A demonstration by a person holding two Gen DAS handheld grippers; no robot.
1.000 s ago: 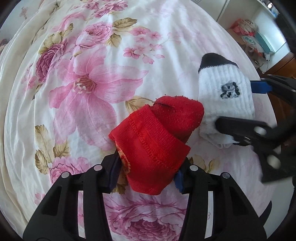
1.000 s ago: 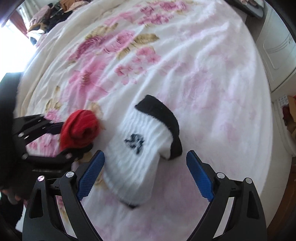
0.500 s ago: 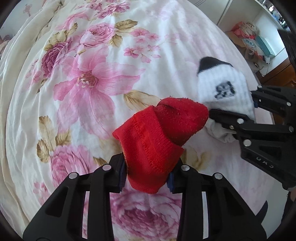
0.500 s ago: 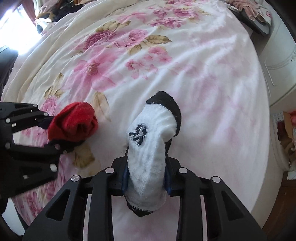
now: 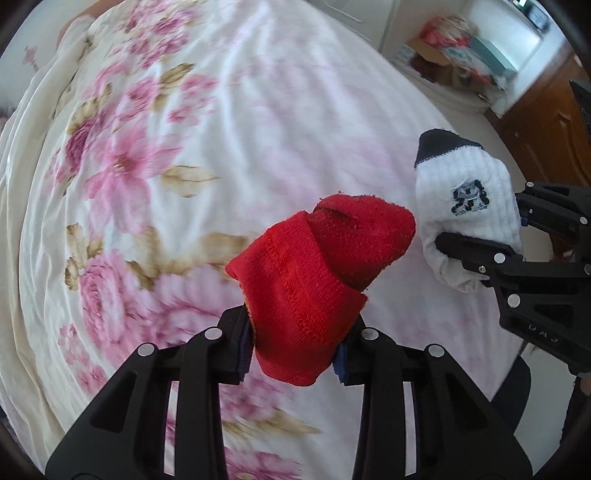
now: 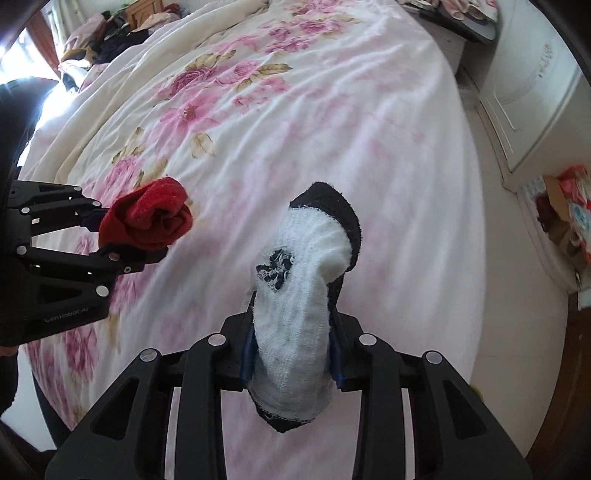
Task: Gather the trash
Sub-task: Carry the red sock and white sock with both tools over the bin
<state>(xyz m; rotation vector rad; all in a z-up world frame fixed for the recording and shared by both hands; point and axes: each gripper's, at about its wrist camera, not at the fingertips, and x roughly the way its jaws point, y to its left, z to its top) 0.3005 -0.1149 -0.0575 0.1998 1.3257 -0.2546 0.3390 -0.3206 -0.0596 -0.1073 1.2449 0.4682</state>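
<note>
A red sock (image 5: 314, 273) is lifted above the floral quilt (image 5: 166, 155), with my left gripper (image 5: 291, 347) shut on its cuff end. To its right, a white sock with a black toe and dark logo (image 5: 465, 195) hangs in my right gripper (image 5: 480, 221). In the right wrist view the white sock (image 6: 295, 295) sits between the blue pads of the right gripper (image 6: 291, 354), which press on it while the jaws are opening slightly. The red sock (image 6: 147, 218) and the left gripper (image 6: 110, 236) show at the left there.
The quilt (image 6: 332, 129) covers the whole bed. Clothes are piled at its far end (image 6: 110, 33). Past the bed's right edge stand a white cabinet (image 6: 524, 92), a box of clutter (image 5: 461, 48) on the floor and a wooden door (image 5: 546, 129).
Both grippers have closed, the left on the red sock and the right on the white one. Both socks have been lifted off the quilt and carried sideways across the bed.
</note>
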